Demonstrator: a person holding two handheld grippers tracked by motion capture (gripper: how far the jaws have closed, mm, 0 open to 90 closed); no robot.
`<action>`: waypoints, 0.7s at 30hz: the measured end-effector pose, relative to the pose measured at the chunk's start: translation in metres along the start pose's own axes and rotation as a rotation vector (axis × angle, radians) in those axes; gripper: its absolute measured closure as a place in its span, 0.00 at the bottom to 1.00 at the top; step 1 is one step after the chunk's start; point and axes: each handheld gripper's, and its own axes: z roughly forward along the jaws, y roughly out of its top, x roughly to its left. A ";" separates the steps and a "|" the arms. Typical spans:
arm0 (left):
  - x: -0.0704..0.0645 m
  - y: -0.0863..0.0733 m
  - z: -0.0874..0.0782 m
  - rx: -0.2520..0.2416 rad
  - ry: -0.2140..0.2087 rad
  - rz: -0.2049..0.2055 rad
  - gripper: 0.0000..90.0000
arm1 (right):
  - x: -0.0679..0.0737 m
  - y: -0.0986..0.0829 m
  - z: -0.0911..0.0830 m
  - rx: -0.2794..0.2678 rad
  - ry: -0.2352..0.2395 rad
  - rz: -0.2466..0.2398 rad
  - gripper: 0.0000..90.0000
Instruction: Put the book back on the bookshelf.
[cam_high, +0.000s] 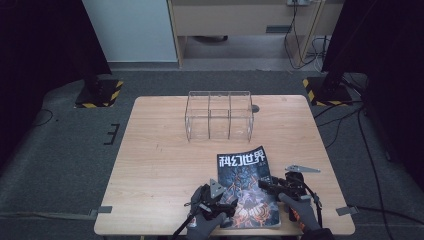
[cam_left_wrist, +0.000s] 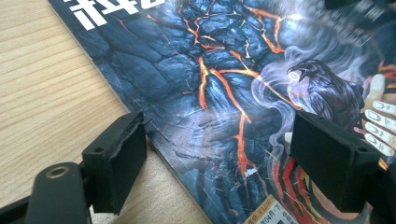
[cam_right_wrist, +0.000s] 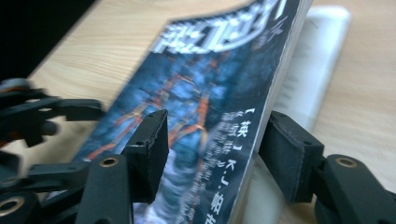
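Magazine (cam_high: 247, 187) with a dark cover of cracked lava is lying at the near edge of the wooden table (cam_high: 160, 165), a little right of the middle, and both grippers are working at its near end. The left gripper (cam_high: 216, 202) is sitting at the left long edge of the cover. In the left gripper view its jaws are standing wide apart, one over the bare wood just beside the magazine's edge (cam_left_wrist: 154, 140) and the other over the printed cover, so the edge is lying between them and nothing is being squeezed. The right gripper (cam_high: 272, 184) is reaching in from the right side. In the right gripper view its jaws are also standing wide, one above the cover (cam_right_wrist: 205, 116) and one outside the right edge, and the cover seems to be lifting there, because pale inner pages (cam_right_wrist: 308, 70) are showing beside it. I cannot tell if a jaw is touching the paper.

Just right of the magazine a small grey metal plate (cam_high: 302, 169) is lying flat on the wood, near the right gripper. The left half of the table is offering free room, and so is the strip between the magazine's far edge and the clear plastic organizer (cam_high: 219, 116). This organizer is standing upright near the far edge, well apart from the magazine, with its compartments open at the top.
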 end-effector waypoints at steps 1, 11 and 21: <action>0.000 0.000 0.000 0.000 0.000 0.000 0.20 | 0.002 0.000 0.001 0.007 0.007 -0.006 0.48; 0.007 0.000 -0.001 -0.013 -0.020 -0.024 0.22 | 0.007 0.005 -0.002 0.041 -0.006 -0.055 0.50; 0.009 0.001 -0.001 -0.007 -0.002 -0.016 0.22 | -0.003 0.003 0.009 0.113 -0.075 -0.067 0.51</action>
